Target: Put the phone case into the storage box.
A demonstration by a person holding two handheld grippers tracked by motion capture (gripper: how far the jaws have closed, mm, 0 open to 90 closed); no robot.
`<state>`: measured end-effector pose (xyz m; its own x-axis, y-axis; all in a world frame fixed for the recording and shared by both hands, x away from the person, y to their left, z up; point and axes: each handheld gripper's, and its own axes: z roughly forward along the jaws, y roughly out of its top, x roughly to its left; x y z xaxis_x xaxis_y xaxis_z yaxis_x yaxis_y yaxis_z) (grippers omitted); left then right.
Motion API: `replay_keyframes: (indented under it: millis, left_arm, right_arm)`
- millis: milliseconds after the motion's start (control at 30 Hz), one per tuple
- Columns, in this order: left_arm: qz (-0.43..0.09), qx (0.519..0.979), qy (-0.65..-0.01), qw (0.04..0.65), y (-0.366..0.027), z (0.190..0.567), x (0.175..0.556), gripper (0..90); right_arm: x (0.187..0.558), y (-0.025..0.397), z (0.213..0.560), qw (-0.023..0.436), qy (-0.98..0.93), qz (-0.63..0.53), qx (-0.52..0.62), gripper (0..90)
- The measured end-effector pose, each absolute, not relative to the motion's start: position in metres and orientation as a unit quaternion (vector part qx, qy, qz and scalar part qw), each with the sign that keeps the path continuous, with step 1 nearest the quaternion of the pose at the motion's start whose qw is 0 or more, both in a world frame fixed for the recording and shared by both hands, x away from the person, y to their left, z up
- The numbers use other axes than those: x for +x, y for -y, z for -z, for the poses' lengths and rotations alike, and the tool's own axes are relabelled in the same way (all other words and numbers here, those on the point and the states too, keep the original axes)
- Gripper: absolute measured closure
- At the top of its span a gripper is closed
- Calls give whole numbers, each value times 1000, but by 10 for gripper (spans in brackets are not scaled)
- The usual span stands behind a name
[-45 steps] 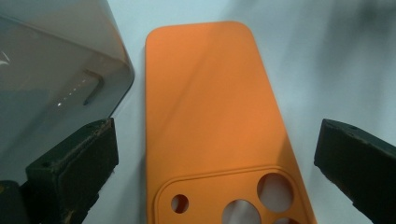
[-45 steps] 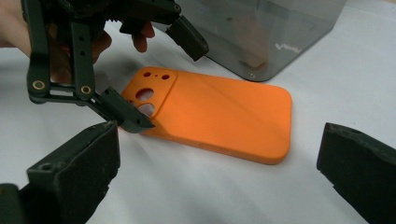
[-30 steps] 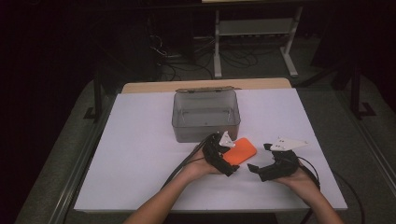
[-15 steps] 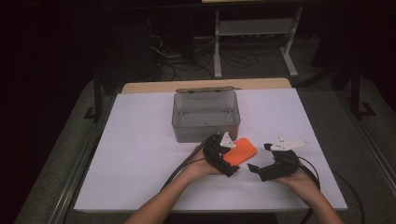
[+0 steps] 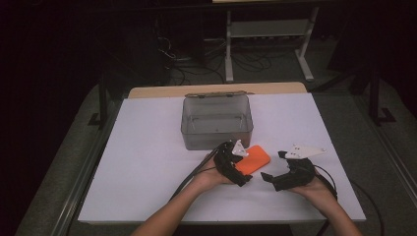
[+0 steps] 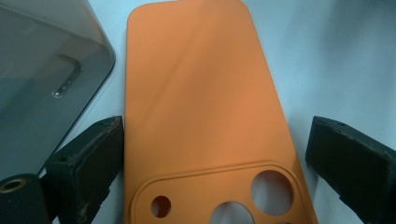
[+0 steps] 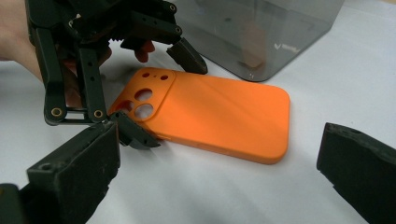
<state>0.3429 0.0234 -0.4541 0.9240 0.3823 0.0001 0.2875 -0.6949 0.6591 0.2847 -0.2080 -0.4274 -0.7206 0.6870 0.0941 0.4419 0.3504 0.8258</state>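
Note:
An orange phone case (image 5: 254, 160) lies flat on the white table, camera cut-outs toward my left gripper (image 5: 242, 166). That gripper is open and straddles the cut-out end of the case (image 6: 201, 93). Its left jaw rests against the case's edge and its right jaw stands a little apart from the other edge. My right gripper (image 5: 273, 165) is open just right of the case, with nothing between its jaws. In the right gripper view the case (image 7: 224, 112) lies ahead, with the left gripper (image 7: 170, 100) over its far end.
A clear grey plastic box (image 5: 216, 123) with nothing in it stands just behind the case, close to the left gripper's jaw (image 6: 37, 70). The white table top (image 5: 147, 162) has free room to the left and right. A shelf frame (image 5: 268, 29) and cables stand beyond the table.

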Motion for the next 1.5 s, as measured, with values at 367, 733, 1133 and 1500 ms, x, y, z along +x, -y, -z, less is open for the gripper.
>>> replay_keyframes:
  millis: [367, 733, 1133, 1500]
  left_arm:
    - [-70, 918, -186, 344, -25, 452, 343, 112]
    - [-72, 917, -188, 343, -25, 452, 342, 139]
    - [-71, 917, -191, 343, -25, 451, 342, 150]
    - [-73, 918, -177, 347, -29, 447, 341, 155]
  right_arm:
    - [285, 208, 427, 136, -811, -451, 348, 0]
    - [285, 208, 427, 135, -811, -450, 348, 0]
    - [285, 208, 427, 135, -810, -451, 349, 0]
    - [285, 209, 427, 134, -809, -453, 350, 0]
